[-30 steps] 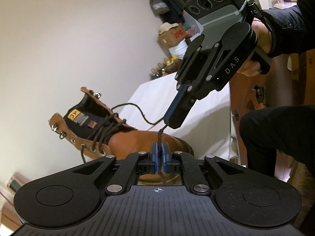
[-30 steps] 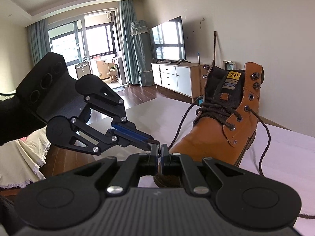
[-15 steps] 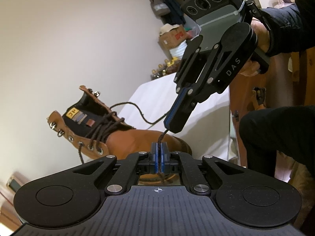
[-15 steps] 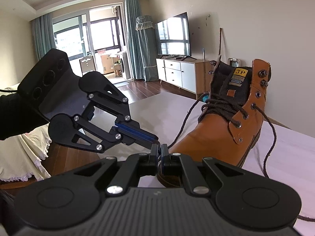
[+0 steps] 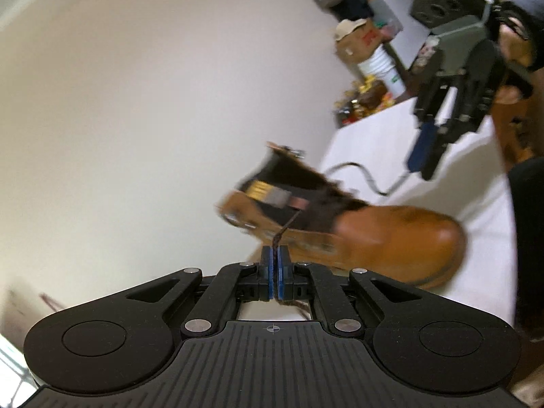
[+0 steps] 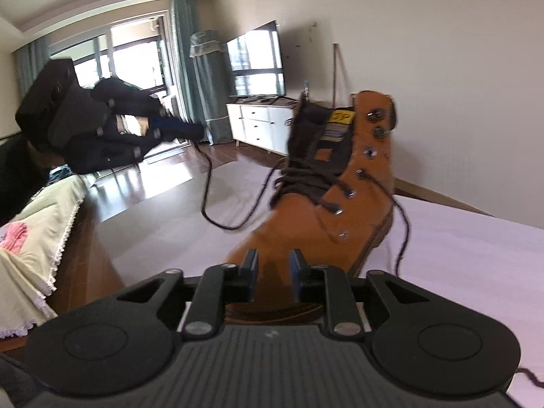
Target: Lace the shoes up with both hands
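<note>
A tan leather boot [image 5: 374,234] [image 6: 306,217] with dark brown laces stands on a white-covered table [image 5: 374,142]. My left gripper [image 5: 274,253] is shut on one end of the shoelace [image 5: 285,226]. In the right wrist view that gripper [image 6: 199,132] is raised at the left. The lace [image 6: 207,197] hangs from it in a slack loop and runs back to the boot. My right gripper [image 6: 272,258] sits just before the boot's toe. Its jaws are opening and no lace is between them. In the left wrist view it [image 5: 420,166] hovers beyond the boot. Both views are blurred.
A second lace end [image 6: 404,234] dangles down the boot's right side onto the table [image 6: 459,255]. A wall stands close behind the boot. Boxes and a bucket [image 5: 370,51] crowd the table's far end. A TV [image 6: 255,64], a white cabinet [image 6: 258,122] and a cream-covered bed [image 6: 34,221] lie beyond.
My right gripper's jaws have parted and let go of the lace. My left gripper has risen and pulled away from it, keeping the lace end. The two grippers now stand well apart.
</note>
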